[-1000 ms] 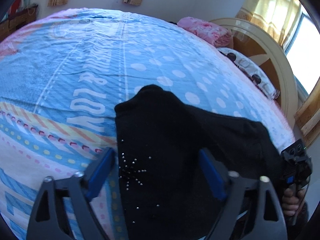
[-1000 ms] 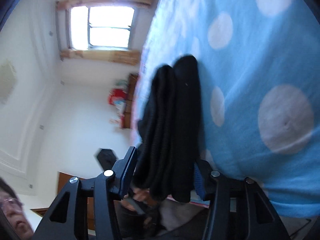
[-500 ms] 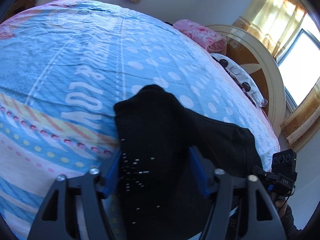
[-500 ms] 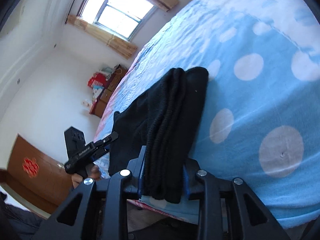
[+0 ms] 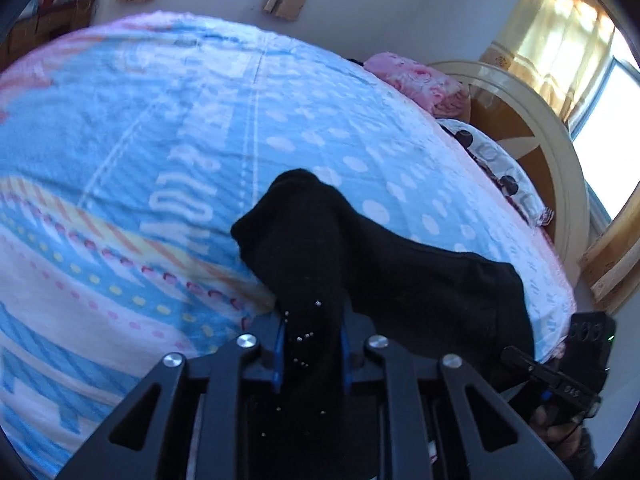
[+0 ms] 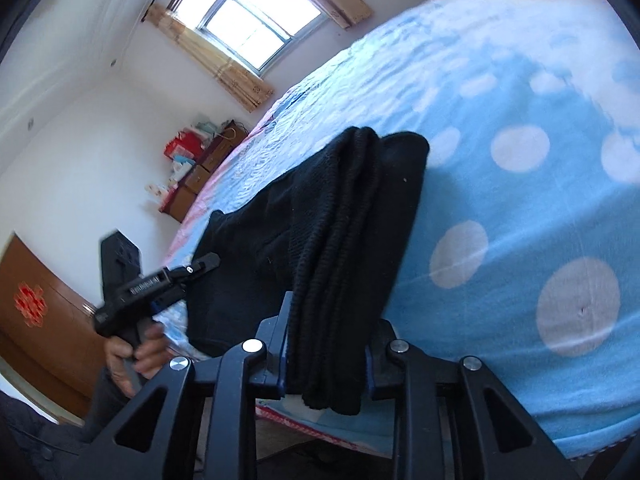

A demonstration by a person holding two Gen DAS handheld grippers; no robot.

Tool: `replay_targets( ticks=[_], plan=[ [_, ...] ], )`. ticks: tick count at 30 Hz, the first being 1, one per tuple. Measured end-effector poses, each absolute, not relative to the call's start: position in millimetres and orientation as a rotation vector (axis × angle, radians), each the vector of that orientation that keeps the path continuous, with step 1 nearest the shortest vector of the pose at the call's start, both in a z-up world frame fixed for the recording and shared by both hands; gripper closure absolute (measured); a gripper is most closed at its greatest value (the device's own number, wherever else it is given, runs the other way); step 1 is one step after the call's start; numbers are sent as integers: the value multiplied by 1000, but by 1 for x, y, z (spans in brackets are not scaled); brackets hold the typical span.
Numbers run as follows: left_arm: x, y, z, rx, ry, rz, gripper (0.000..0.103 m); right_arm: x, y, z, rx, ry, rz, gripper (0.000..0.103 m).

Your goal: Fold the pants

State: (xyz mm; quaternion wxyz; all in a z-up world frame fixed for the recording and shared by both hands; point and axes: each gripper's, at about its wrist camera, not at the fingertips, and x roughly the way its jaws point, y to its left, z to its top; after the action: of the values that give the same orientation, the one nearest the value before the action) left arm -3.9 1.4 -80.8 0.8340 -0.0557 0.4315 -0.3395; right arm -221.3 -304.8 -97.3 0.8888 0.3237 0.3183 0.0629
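Note:
Black pants (image 5: pixel 400 276) lie folded along the near edge of the bed, with small shiny studs on the left end. My left gripper (image 5: pixel 312 344) is shut on the studded end of the pants. My right gripper (image 6: pixel 326 356) is shut on the other end, a thick bunch of ribbed black fabric (image 6: pixel 352 240). In the right wrist view the left gripper (image 6: pixel 160 280) shows at the left, held in a hand. In the left wrist view the right gripper (image 5: pixel 560 372) shows at the lower right.
The bed has a blue sheet with white dots (image 5: pixel 200 120) and striped bands at the left. A pink pillow (image 5: pixel 420 80) and a spotted pillow (image 5: pixel 492 160) lie by the curved headboard (image 5: pixel 560 152). A wooden cabinet (image 6: pixel 192 180) stands by the far wall.
Both grippers went from open around the pants to shut on them. The fabric between the left jaws has bunched narrow. The right wrist view has swung round to show more of the bed.

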Motion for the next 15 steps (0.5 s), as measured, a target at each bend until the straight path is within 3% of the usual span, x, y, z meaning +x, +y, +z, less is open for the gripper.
replay_targets(
  ticks=[8,15],
  plan=[
    [1,10,-32,-79,770,-698,84,-196,-303,-49,629,629,165,76],
    [60,70,-8,-112,702,-505,84,-101,-256,5,462,634,275,76]
  ],
)
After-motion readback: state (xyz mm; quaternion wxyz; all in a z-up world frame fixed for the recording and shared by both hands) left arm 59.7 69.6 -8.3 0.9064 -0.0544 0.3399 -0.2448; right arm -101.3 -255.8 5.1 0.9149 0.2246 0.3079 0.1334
